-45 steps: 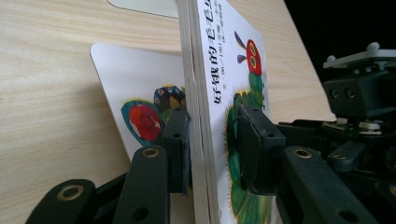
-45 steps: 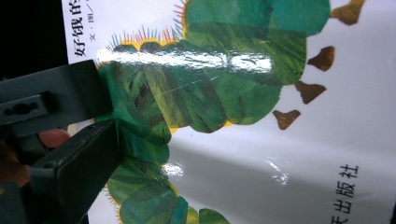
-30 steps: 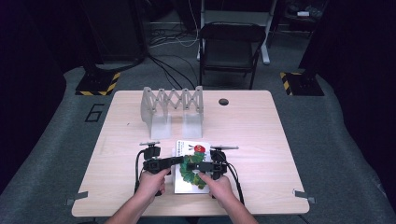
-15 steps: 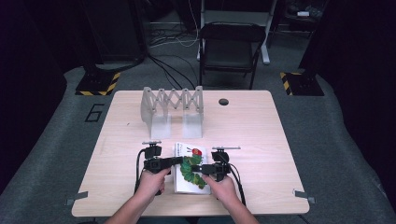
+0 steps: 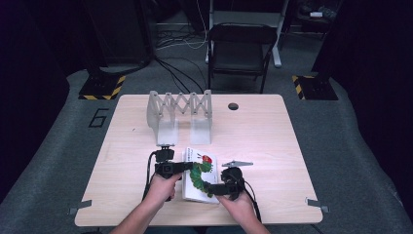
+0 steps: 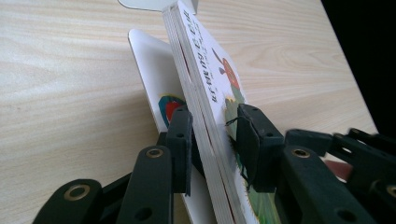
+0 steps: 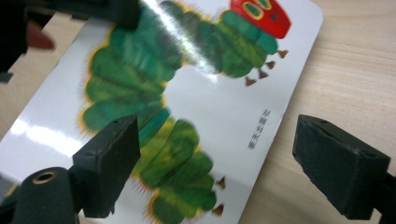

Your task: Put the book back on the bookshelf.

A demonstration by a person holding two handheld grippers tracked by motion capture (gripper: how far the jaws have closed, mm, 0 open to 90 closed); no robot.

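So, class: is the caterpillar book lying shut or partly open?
Partly open: the book has its bottom board splayed away from the page block, which the left gripper's fingers clamp.

- We see our left gripper [image 5: 187, 167] is black, with a black cable looping off its left side.
- Our right gripper [image 5: 208, 187] is black too, topped by a grey three-cornered plate.
- Linkage arms carry brass-ringed pivot holes; blocky black pads [image 6: 180, 140] tip each one.
- Our forearms are bare, without sleeves.

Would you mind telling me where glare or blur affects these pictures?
Right gripper view: a white glare streak crosses the glossy white caterpillar board book, and the green artwork is soft. Left gripper view: the book's far end blurs. High view: evenly lit wooden table, dark surroundings.
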